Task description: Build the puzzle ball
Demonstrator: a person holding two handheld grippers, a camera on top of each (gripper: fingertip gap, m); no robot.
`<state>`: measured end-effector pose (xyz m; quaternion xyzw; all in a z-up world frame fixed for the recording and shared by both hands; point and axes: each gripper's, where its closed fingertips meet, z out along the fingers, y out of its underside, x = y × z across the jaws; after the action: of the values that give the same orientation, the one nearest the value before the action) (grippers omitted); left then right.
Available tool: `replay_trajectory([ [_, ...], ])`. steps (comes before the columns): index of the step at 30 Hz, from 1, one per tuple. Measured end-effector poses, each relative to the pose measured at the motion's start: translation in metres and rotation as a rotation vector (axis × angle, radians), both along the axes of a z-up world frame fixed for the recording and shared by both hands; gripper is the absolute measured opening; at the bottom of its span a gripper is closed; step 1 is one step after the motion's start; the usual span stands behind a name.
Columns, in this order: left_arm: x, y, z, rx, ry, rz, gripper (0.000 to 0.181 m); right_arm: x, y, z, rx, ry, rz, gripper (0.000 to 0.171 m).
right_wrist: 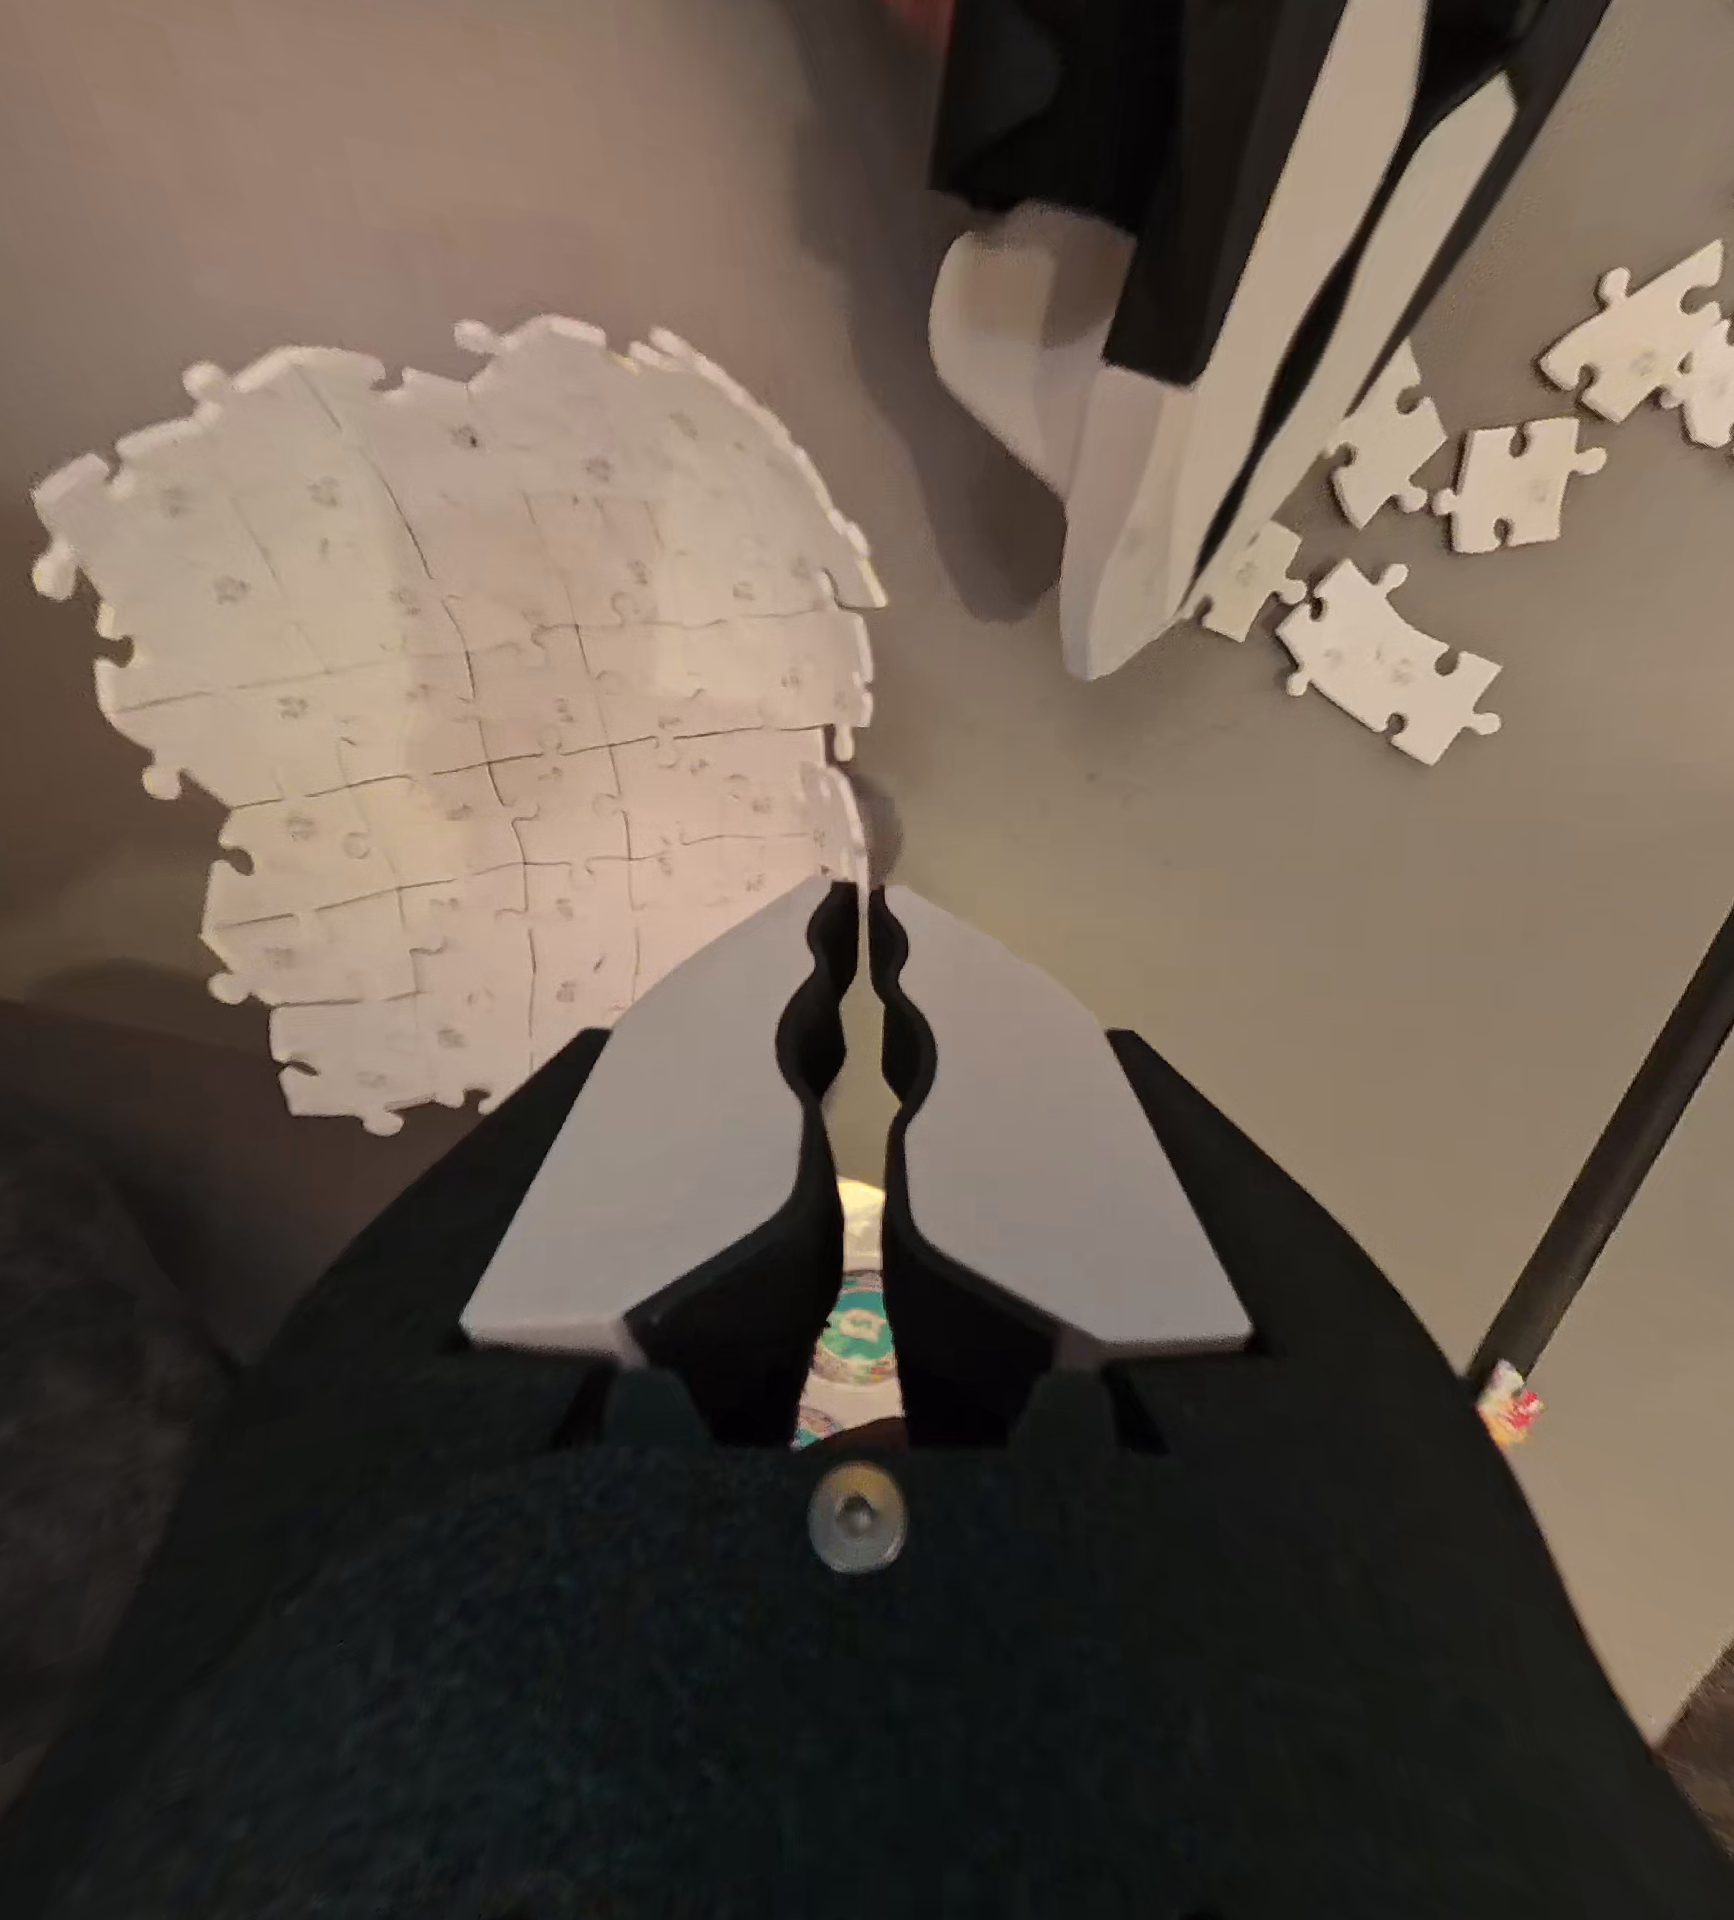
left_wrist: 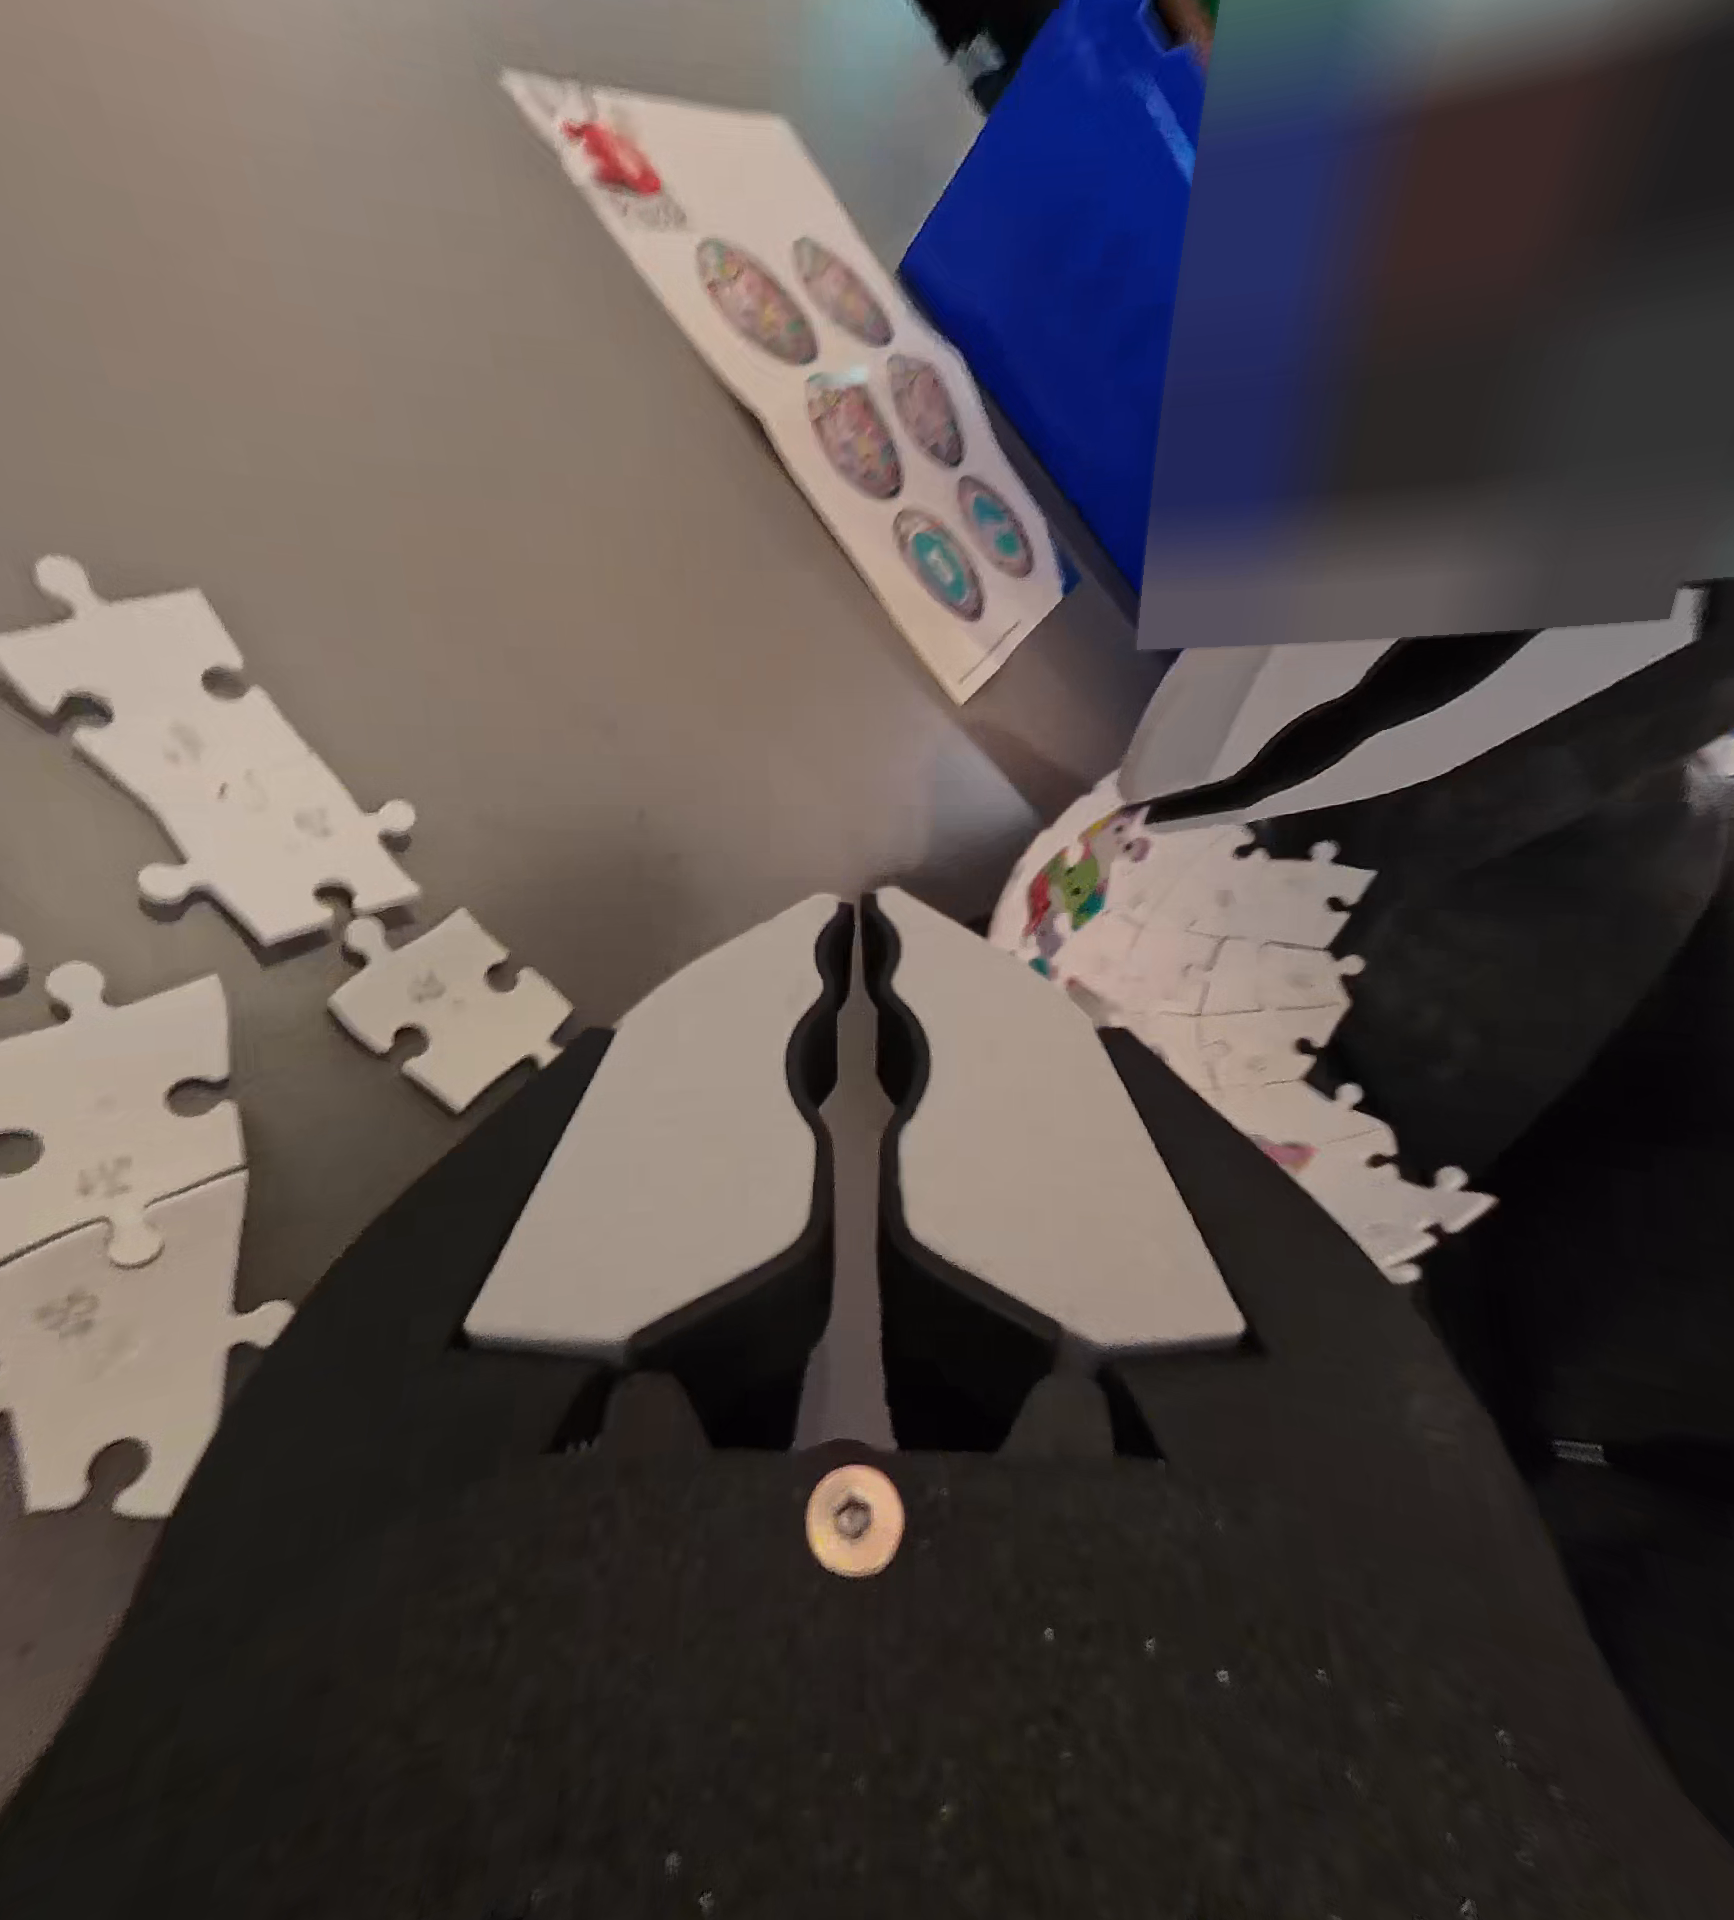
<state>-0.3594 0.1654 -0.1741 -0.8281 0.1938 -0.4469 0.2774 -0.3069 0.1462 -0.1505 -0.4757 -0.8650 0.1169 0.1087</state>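
Puzzle ball (right_wrist: 489, 717), partly built: a curved shell of interlocked pieces, matte white inner face toward the right wrist camera, ragged knobbed rim, filling the left centre of that frame. Right gripper (right_wrist: 863, 894), grey pads with wavy black inner edges, is nearly closed with tips at the shell's lower right edge; whether it pinches the rim cannot be told. Left wrist view shows the same shell at right centre (left_wrist: 1247, 997), and only there a strip of its printed colourful outer face appears. Left gripper (left_wrist: 858, 909) has its tips almost together, nothing between them. Loose pieces (left_wrist: 208, 769) lie white side up on the grey table (left_wrist: 323, 312), left of frame, some joined in short curved strips. Instruction sheet (left_wrist: 811, 353) and blue box (left_wrist: 1050, 291), upper centre, appear only in the left view. Both views blurred.
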Motion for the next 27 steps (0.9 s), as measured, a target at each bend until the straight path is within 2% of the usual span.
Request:
replay_trajectory([
  [8, 0.015, -0.013, -0.031, -0.02, 0.153, -0.108, 0.0, -0.006, -0.001, -0.007, 0.002, -0.042, -0.034, 0.002],
  [27, 0.03, -0.018, -0.029, -0.004, 0.14, -0.154, 0.0, -0.007, 0.003, -0.01, 0.091, -0.122, -0.076, 0.002],
])
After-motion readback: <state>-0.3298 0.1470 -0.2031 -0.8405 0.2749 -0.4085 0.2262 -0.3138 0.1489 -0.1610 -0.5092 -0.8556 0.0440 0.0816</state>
